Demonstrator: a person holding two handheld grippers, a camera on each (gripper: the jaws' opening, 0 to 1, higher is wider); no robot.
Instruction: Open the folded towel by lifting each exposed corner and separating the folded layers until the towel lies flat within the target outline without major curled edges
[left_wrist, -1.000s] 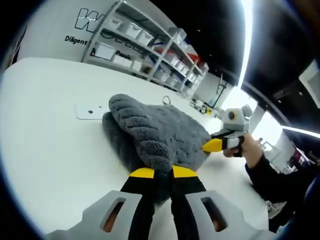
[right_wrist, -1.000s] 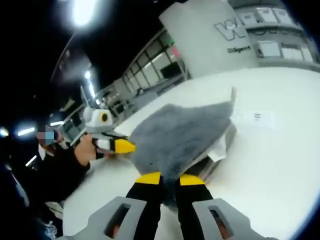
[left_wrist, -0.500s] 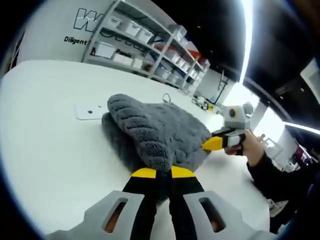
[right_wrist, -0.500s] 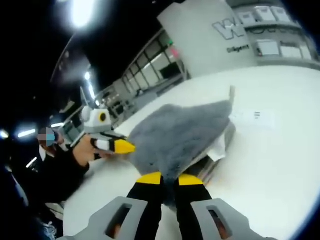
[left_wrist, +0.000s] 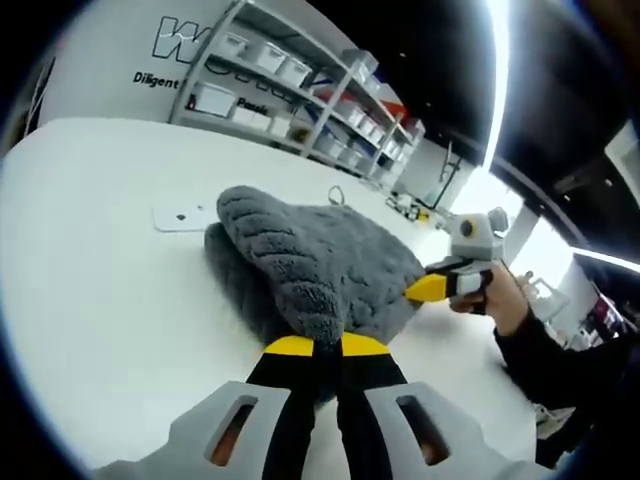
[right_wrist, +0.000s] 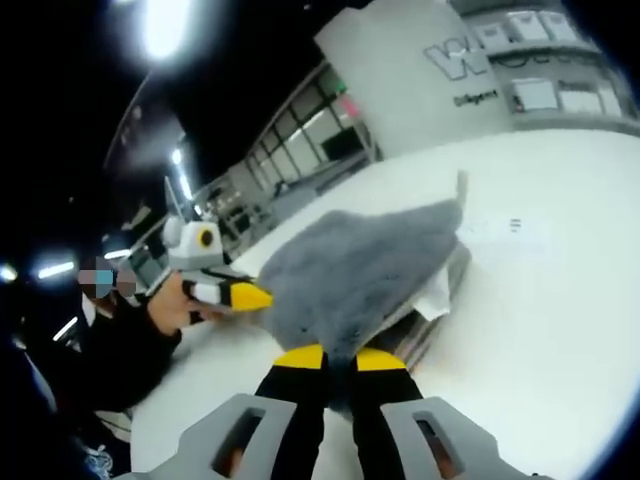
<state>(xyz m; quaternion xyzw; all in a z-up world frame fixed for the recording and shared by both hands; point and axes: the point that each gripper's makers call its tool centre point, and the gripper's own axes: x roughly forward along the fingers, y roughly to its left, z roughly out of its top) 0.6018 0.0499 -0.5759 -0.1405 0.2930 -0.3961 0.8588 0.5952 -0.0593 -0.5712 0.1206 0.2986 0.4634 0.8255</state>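
Clearly writing: large outlined letters starting "W" and smaller dark text starting "Diligent" sit on the white wall (left_wrist: 110, 60) at upper left of the left gripper view; the rest is cut off.
Towel: grey towel (left_wrist: 320, 265), plush and ribbed, lies bunched on the white table (left_wrist: 90, 300), centre frame.
Left hand-held gripper (left_wrist: 315, 347): yellow-tipped black jaws clenched on the towel's near edge, bottom centre.
Right hand-held gripper (right_wrist: 325, 358): jaws pinched on the towel's opposite edge, bottom centre of its view; in the left gripper view it appears at right, held by a hand (left_wrist: 497, 297).
Shelf: metal shelf (left_wrist: 290, 85) with white bins, top centre.
Card: flat white card (left_wrist: 183, 215) just beside the towel, left.
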